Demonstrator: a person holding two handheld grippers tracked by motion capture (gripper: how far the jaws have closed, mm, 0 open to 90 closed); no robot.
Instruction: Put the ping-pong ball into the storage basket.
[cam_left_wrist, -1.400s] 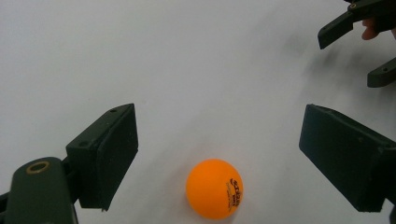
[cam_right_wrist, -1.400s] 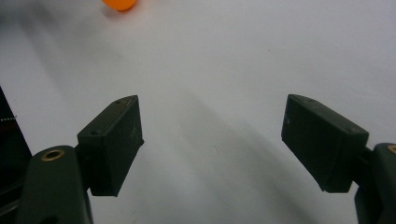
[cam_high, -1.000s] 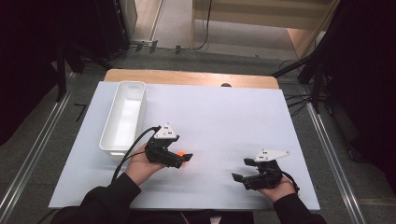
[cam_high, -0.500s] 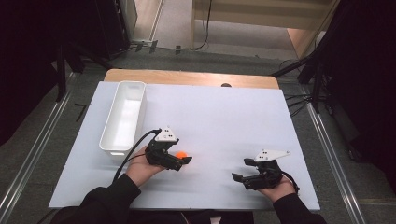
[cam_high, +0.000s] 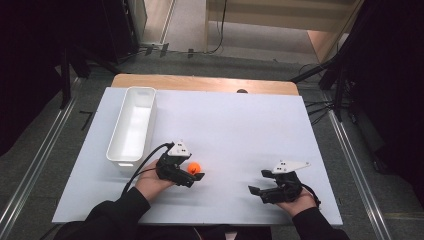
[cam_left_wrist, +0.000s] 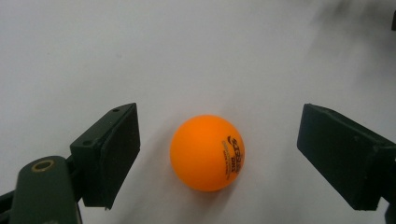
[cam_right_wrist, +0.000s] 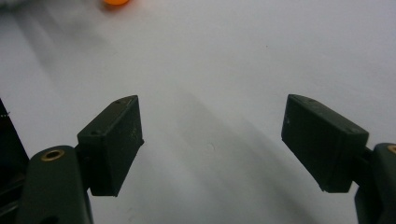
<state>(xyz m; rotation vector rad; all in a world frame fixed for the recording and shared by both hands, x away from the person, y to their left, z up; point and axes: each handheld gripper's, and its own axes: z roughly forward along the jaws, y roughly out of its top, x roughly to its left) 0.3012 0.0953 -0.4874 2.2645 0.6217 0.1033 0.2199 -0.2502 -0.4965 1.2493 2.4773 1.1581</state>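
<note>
Left gripper (cam_left_wrist: 219, 144) over white table surface (cam_left_wrist: 187, 51), jaws spread wide. Orange ping-pong ball (cam_left_wrist: 207, 152) rests on surface between jaws, nearer left jaw, gap on both sides, no pad contact. Dark printed logo on ball's right side. Soft ball shadow beneath.

An orange plastic ball (cam_high: 194, 167) lies on the white table sheet (cam_high: 235, 125) between the left gripper's (cam_high: 196, 173) parted jaws, right of the long white plastic bin (cam_high: 132, 125), with the right gripper (cam_high: 256, 187) well apart at the right.

White table (cam_high: 240, 125), grey floor (cam_high: 65, 150), dark surroundings.
</note>
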